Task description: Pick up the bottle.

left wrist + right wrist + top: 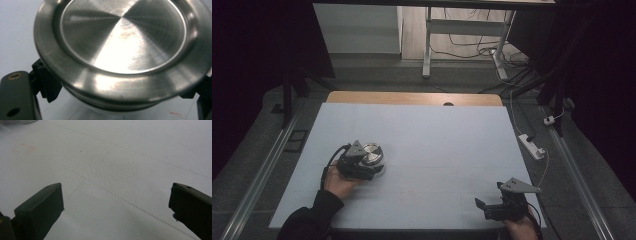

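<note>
Two jaws of your left gripper [368, 169] clamp the steel container [373, 153] at left of centre. Your right gripper [482, 206], lower right, gapes wide over bare table [452, 135].

Dim surroundings, glare on steel lid [122, 37]

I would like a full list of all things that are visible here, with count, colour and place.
Steel lid: one, silver, left part of the table.
Table: one, pale grey top with a wooden far edge.
Power strip: one, white, on the floor right of the table.
White frame: one, on the floor beyond the table.
Left claw: one, black, jaws on both sides of the lid.
Right claw: one, black, open, near the table's right front corner.
</note>
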The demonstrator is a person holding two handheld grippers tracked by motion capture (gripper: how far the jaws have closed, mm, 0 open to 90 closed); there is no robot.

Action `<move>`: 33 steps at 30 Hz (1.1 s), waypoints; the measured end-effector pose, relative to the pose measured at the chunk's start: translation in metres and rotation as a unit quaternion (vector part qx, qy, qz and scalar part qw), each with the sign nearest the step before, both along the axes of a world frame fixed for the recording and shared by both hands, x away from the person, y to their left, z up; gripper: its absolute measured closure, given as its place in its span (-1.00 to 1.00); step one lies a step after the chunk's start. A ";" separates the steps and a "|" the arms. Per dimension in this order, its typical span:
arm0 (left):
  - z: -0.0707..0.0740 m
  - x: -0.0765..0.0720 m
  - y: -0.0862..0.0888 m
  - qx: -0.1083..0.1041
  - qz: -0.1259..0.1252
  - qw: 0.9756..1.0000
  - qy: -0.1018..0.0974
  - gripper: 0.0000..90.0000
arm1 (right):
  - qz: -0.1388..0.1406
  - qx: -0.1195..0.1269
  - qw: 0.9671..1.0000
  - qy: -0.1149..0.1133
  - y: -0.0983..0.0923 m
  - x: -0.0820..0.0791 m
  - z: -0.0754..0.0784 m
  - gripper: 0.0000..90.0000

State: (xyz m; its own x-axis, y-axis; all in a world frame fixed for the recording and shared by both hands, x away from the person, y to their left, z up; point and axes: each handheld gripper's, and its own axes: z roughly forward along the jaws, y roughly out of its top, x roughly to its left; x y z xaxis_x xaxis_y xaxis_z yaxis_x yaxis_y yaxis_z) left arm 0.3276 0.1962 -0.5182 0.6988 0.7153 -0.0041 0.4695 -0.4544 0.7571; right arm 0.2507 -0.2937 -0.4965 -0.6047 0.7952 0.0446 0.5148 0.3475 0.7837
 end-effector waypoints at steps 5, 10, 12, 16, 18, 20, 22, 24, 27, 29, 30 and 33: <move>-0.001 0.001 0.002 -0.009 -0.006 1.000 0.001 -0.67 | -0.001 0.000 1.000 0.000 0.000 0.000 0.000 -1.00; -0.001 0.001 0.002 -0.008 -0.005 1.000 0.004 -0.67 | 0.000 -0.001 1.000 0.000 0.000 0.000 0.000 -1.00; 0.000 0.001 0.001 -0.005 -0.003 1.000 0.008 -0.67 | 0.000 -0.001 1.000 0.000 0.000 0.000 0.000 -1.00; 0.002 0.002 0.000 -0.001 0.000 1.000 0.016 -0.66 | 0.000 0.000 1.000 0.000 0.000 0.000 0.000 -1.00; 0.002 0.001 -0.001 -0.002 0.006 1.000 0.018 -0.66 | 0.000 0.000 1.000 0.000 0.000 0.000 0.000 -1.00; 0.004 0.001 -0.002 -0.006 0.012 1.000 0.023 -0.66 | 0.000 0.000 1.000 0.000 0.000 0.000 0.000 -1.00; 0.005 0.001 -0.001 -0.008 0.010 1.000 0.024 -0.66 | 0.000 0.000 1.000 0.000 0.000 0.000 0.000 -1.00; 0.007 0.001 -0.001 -0.015 0.010 1.000 0.023 -0.66 | -0.001 0.001 1.000 0.000 0.000 0.000 0.000 -1.00; 0.013 0.000 -0.002 -0.021 0.008 1.000 0.017 -0.66 | -0.002 0.001 1.000 0.001 0.000 0.000 0.000 -1.00; 0.016 -0.001 -0.003 -0.024 0.007 1.000 0.015 -0.66 | -0.002 0.001 1.000 0.001 0.000 0.000 0.000 -1.00; 0.017 0.000 -0.003 -0.023 0.005 1.000 0.013 -0.66 | -0.002 0.001 1.000 0.001 0.000 0.000 0.000 -1.00; 0.021 0.000 -0.005 -0.019 0.001 1.000 0.007 -0.66 | -0.002 0.002 1.000 0.002 0.000 0.000 0.000 -1.00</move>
